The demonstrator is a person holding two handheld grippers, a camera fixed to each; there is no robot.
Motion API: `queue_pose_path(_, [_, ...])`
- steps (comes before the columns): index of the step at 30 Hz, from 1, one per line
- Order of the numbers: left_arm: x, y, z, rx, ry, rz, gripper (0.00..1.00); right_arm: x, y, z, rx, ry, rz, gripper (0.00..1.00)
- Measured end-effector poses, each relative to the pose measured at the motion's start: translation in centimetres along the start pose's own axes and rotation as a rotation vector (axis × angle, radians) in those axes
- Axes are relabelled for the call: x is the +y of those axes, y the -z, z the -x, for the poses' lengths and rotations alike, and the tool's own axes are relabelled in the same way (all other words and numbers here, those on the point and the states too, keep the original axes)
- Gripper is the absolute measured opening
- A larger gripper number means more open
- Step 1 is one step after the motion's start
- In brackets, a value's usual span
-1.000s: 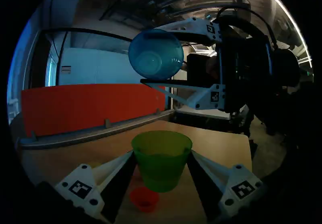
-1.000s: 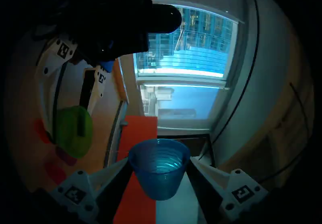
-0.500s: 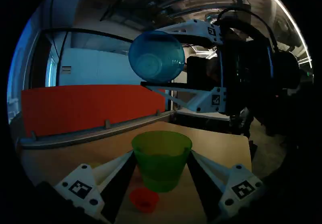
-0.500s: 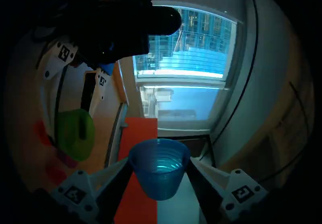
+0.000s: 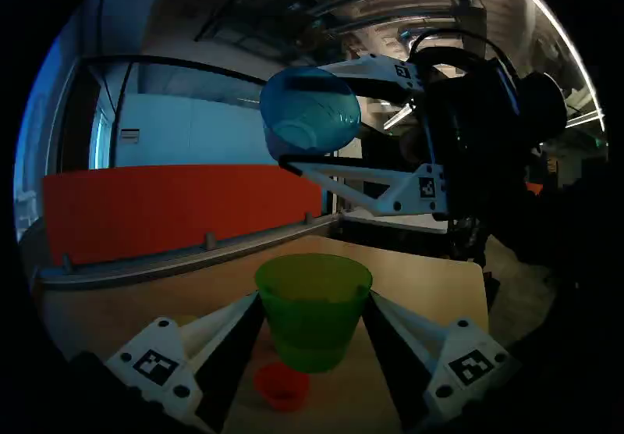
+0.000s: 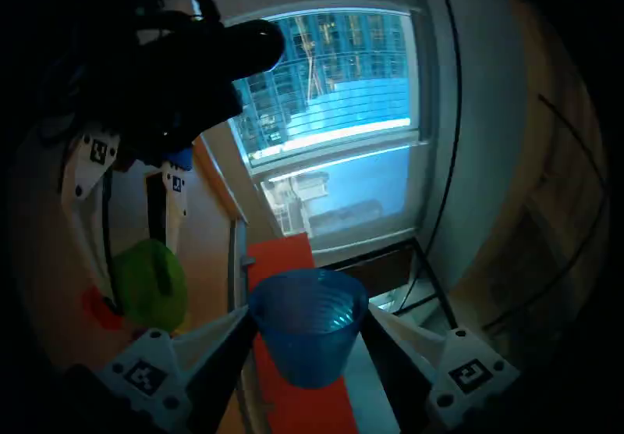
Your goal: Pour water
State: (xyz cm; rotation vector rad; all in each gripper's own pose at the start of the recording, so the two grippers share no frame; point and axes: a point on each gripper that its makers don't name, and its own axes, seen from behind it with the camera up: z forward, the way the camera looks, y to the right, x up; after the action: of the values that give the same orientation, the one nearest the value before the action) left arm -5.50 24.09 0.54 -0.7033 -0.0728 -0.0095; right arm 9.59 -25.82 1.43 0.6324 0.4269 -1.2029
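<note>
Left tongs [image 5: 313, 300] grip the green cup [image 5: 313, 321] between both fingers, upright, over the bench [image 5: 421, 278]. Right tongs [image 6: 308, 317] grip the blue cup [image 6: 308, 344] the same way. In the left gripper view, the blue cup sits above and beyond the green cup, tipped sideways, mouth facing the left tongs. A small red cup [image 5: 281, 385] stands on the bench beneath the left tongs.

right hand-held gripper [image 6: 310, 332] | clamps blue cup [image 6: 307, 334] | green cup [image 6: 148, 284] at left
</note>
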Motion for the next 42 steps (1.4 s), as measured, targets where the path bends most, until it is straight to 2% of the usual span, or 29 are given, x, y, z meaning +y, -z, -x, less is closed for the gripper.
queue_pose_path(12, [-0.5, 0.1, -0.3, -0.001, -0.013, -0.007, 0.84, -0.6, 1.1, 0.4, 0.005, -0.395, -0.001, 0.89])
queue_pose_path(21, [-0.8, 0.6, -0.3, -0.006, -0.022, -0.016, 0.84, -1.6, 2.1, 0.5, -0.001, -0.732, -0.02, 0.89])
queue_pose_path(31, [-1.2, 1.1, -0.3, -0.01, -0.028, -0.029, 0.83, -3.4, 2.6, 0.7, -0.015, -1.049, -0.103, 0.89])
queue_pose_path(33, [-1.3, 1.3, -0.3, -0.01, -0.028, -0.031, 0.84, -3.7, 2.7, 0.6, -0.012, -1.1, -0.124, 0.89])
queue_pose_path(36, [-1.5, 1.5, -0.4, -0.013, -0.031, -0.037, 0.84, -4.0, 2.8, 0.8, -0.01, -1.142, -0.136, 0.89])
queue_pose_path(42, [-1.9, 1.9, -0.6, -0.015, -0.035, -0.049, 0.84, -4.6, 3.1, 1.1, -0.021, -1.184, -0.155, 0.89])
